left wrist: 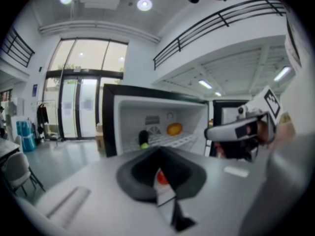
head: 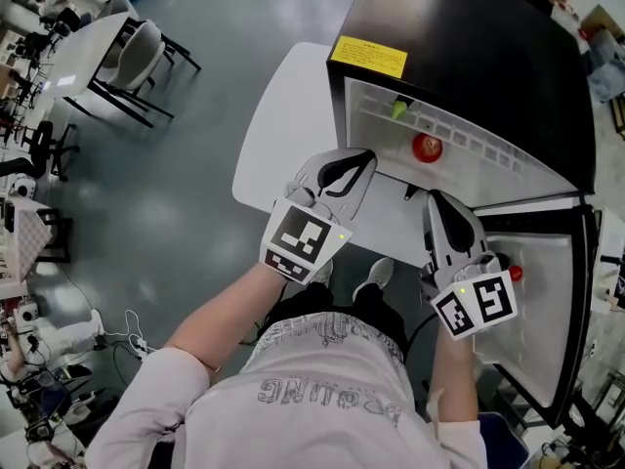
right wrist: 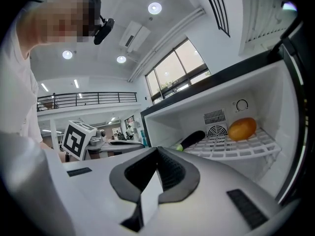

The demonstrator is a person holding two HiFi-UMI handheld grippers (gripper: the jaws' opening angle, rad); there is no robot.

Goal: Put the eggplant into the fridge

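The fridge (head: pixel 469 27) is seen with its door (head: pixel 547 291) swung open. The eggplant (right wrist: pixel 193 139) is already inside, laid on the white wire shelf (right wrist: pixel 236 149) along its left edge as the gripper views show it. Its green end is turned toward the shelf's front edge and its dark body is angled toward the back wall. A round orange-red fruit (right wrist: pixel 242 128) is set near the shelf's back right corner, well apart from the eggplant and just beside the round vent grille (right wrist: pixel 214 131).

The left gripper (head: pixel 363 154) is held in front of the open compartment. Its jaws are pressed together and no object is pinched between them. A small red spot is seen through the notch behind them, but what it is cannot be told. The right gripper (head: pixel 435 195) is held beside it, nearer the door. Its jaws are likewise brought together, with nothing gripped. Neither gripper is in contact with the eggplant or the shelf.

From the head view, only the eggplant's green end is made out inside the fridge.
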